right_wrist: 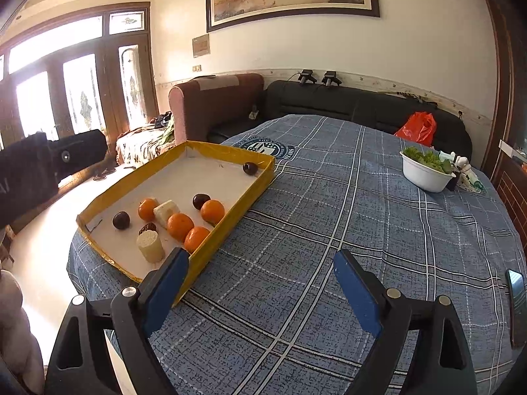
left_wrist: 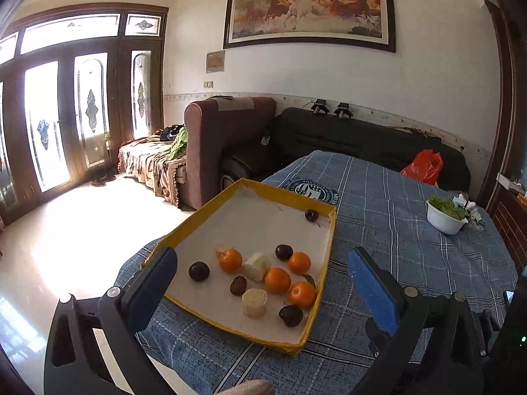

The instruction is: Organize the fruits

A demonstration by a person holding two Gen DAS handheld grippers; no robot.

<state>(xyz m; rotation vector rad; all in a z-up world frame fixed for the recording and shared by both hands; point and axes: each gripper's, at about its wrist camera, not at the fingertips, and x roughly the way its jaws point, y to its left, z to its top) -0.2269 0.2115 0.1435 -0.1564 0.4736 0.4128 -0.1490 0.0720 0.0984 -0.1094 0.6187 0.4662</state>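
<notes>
**Viewing the fruit tray from both wrists**

Comparing views, I note the left wrist camera shows a dark fruit (left_wrist: 291, 315) in the near right corner of the yellow-rimmed tray (left_wrist: 321, 283); in the right wrist view a blue finger pad (right_wrist: 166, 291) hides that corner. The right wrist view alone shows a phone (right_wrist: 517, 307) at the table's right edge.

I read the left gripper (left_wrist: 263, 291) as open, nothing held; four oranges (left_wrist: 277, 280), pale cut pieces (left_wrist: 254, 302) and dark fruits lie in the tray between and beyond its fingers.

I read the right gripper (right_wrist: 262, 291) as open and empty, above the blue checked cloth (right_wrist: 329, 217); the tray lies to its left, beyond the left finger.
</notes>
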